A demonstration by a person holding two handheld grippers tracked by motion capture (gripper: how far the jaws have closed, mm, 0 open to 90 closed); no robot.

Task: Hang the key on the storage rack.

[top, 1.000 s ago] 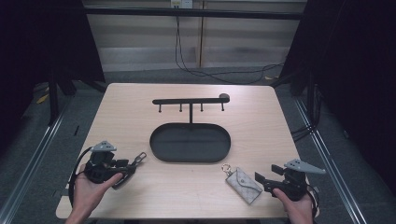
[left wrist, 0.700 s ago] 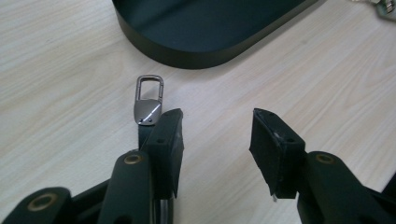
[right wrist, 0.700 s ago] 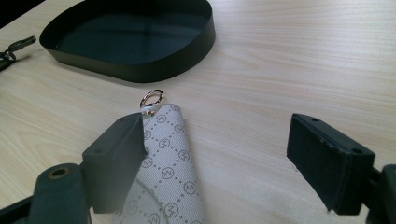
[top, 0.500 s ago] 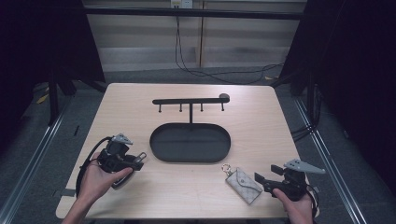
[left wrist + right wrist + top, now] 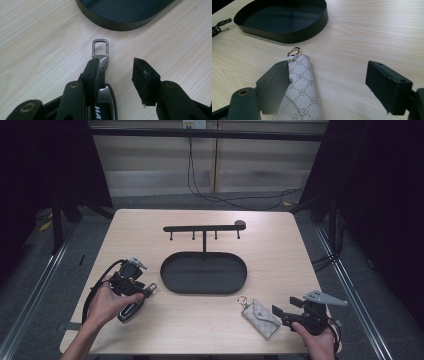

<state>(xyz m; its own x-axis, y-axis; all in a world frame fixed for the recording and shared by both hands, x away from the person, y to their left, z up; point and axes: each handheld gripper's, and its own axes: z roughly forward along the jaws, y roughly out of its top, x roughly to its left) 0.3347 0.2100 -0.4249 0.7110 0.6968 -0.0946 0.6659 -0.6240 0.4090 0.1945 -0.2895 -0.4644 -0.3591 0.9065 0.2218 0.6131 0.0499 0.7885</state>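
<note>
A dark car key (image 5: pixel 131 310) with a silver clip (image 5: pixel 100 47) lies on the table left of the black oval tray (image 5: pixel 170 280). My left gripper (image 5: pixel 145 289) hovers low over the key. In the left gripper view the gripper (image 5: pixel 116 67) has its left jaw over the key's metal neck (image 5: pixel 103 62) and its right jaw well apart; the jaws have just been closing, and only table lies between them. A grey patterned pouch (image 5: pixel 260 317) with a ring (image 5: pixel 293 51) lies by the left jaw of my right gripper (image 5: pixel 279 315), which stands wide open (image 5: pixel 329 75).
A black bar with several hooks (image 5: pixel 204 227) rises on a post from the tray's far rim. The tray (image 5: pixel 287 37) holds nothing. A person's hands hold both grippers near the table's front edge. Cables hang down the wall beyond the table.
My left hand has carried its gripper to the right and a little farther from the table's front edge, over the key. The right gripper and the pouch have stayed put.
</note>
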